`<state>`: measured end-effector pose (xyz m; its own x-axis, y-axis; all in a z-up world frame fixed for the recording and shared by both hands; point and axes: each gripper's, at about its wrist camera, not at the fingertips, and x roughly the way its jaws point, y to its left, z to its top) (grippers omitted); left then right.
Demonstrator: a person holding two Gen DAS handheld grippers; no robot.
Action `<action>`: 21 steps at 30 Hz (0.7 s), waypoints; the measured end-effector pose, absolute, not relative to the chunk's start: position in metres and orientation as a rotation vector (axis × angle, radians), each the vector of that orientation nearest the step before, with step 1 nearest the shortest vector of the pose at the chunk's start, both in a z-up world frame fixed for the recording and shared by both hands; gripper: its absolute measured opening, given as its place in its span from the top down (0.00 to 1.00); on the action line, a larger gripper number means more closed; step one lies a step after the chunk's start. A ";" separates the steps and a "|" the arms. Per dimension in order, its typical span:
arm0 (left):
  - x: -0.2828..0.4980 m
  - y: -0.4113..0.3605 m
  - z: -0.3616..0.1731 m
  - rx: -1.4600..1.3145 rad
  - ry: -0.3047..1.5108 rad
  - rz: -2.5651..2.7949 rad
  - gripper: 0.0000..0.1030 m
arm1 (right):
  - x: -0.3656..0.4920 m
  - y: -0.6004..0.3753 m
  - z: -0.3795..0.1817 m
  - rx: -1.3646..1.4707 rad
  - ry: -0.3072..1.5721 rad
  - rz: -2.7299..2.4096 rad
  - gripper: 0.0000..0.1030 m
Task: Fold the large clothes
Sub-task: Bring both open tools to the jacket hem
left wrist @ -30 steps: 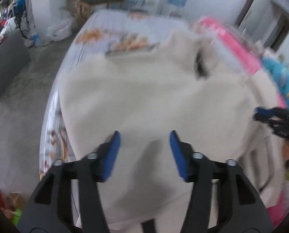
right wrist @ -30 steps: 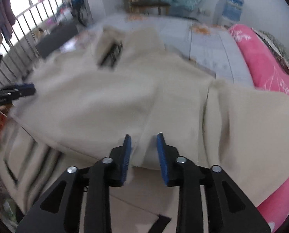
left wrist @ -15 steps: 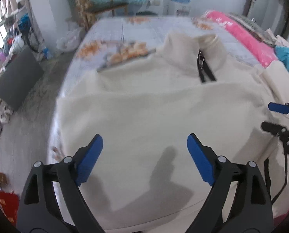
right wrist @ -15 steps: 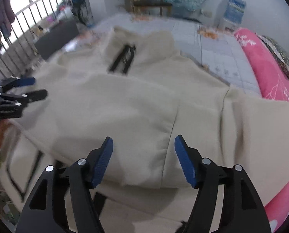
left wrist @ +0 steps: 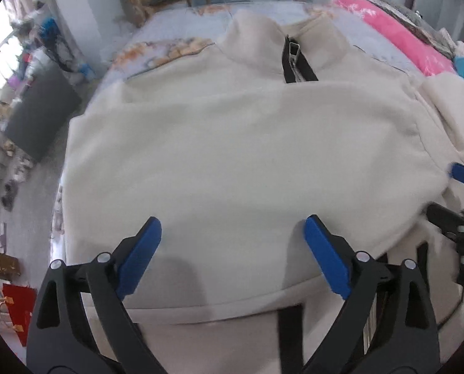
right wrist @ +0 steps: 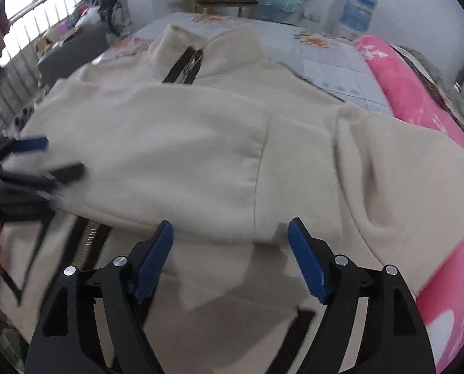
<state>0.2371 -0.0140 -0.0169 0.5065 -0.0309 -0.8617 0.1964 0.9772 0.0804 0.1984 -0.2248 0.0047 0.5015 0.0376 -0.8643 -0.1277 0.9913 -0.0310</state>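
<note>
A cream fleece jacket [left wrist: 238, 155] [right wrist: 185, 143] with a black zip at its collar [left wrist: 297, 65] lies on the bed, its lower part folded up over the chest. My left gripper [left wrist: 232, 233] hovers over the folded edge with its jaws opening wide; no cloth is between the blue pads. My right gripper [right wrist: 230, 233] hangs above the fold near the side seam, jaws also opening, nothing between them. Each gripper shows at the edge of the other's view: the right one [left wrist: 462, 193] and the left one [right wrist: 41, 159].
A bed sheet [left wrist: 175, 28] with a floral print lies under the jacket. A pink blanket [right wrist: 418, 99] runs along the bed's right side. To the left is grey floor with a dark box [left wrist: 38, 115], and a red bag [left wrist: 18, 308] sits low left.
Both grippers went from nearly shut on the jacket's folded edge to wide open, letting the cloth go. Both pulled back toward the near edge, so more of the collar shows.
</note>
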 end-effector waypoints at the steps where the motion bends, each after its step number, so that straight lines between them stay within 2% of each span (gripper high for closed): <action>1: 0.235 -0.017 -0.017 0.190 1.024 -0.129 0.12 | 0.191 -0.226 0.012 -0.079 1.026 0.113 0.28; 4: 0.229 -0.018 -0.019 0.210 0.980 -0.099 0.07 | 0.173 -0.233 0.022 -0.064 1.017 0.080 0.24; 11: 0.225 -0.006 -0.022 0.125 0.974 -0.121 0.06 | 0.171 -0.246 -0.009 -0.070 1.108 -0.003 0.21; 16: 0.226 -0.003 -0.023 0.095 0.972 -0.125 0.06 | 0.169 -0.250 -0.018 -0.105 1.103 -0.012 0.07; 21: 0.226 -0.003 -0.025 0.088 0.951 -0.128 0.06 | 0.170 -0.260 -0.023 -0.035 1.122 -0.003 0.06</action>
<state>0.2257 -0.0026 -0.0246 0.5742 -0.0702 -0.8157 0.1474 0.9889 0.0186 0.1700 -0.2603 -0.0232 0.4337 -0.0201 -0.9008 -0.0154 0.9994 -0.0297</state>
